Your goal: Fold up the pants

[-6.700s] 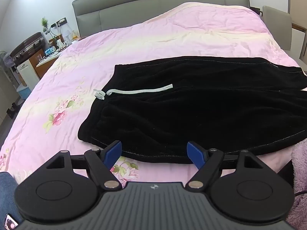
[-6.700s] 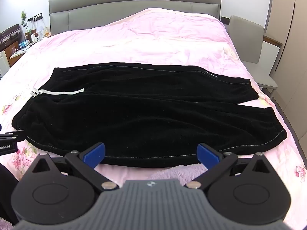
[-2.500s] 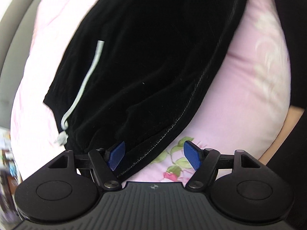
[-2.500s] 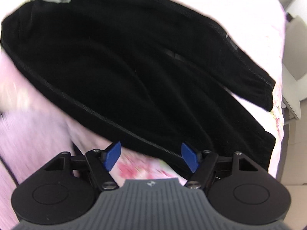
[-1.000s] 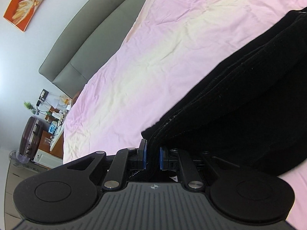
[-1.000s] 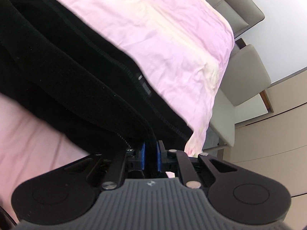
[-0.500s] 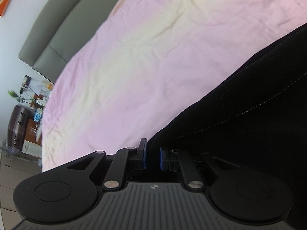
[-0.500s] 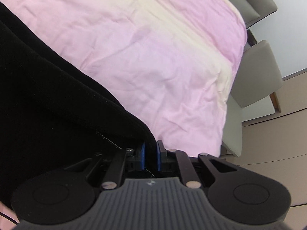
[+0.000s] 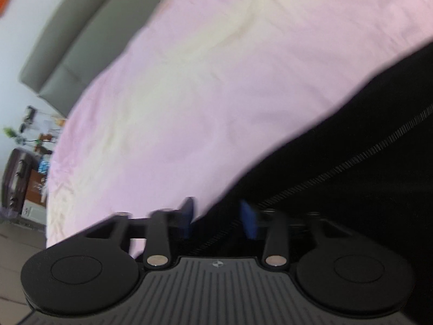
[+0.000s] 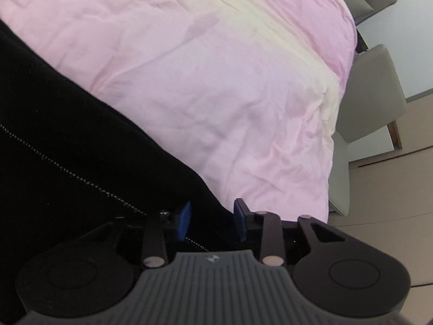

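Observation:
The black pants (image 9: 351, 168) lie folded lengthwise on the pink bedspread (image 9: 216, 67); a stitched seam runs along the top layer. My left gripper (image 9: 217, 216) is open, its blue pads apart, with the pants' edge lying between them at the waist end. In the right wrist view the pants (image 10: 67, 149) fill the lower left. My right gripper (image 10: 212, 220) is open too, with the fabric edge between its blue pads at the leg end.
A grey headboard (image 9: 81, 32) stands at the far side of the bed. A nightstand with clutter (image 9: 29, 168) is at the left. A grey chair (image 10: 370, 94) stands beside the bed's right edge, over beige floor.
Both grippers were shut on the pants' edge half a second ago; both have now opened and let the fabric go, resting on the far half.

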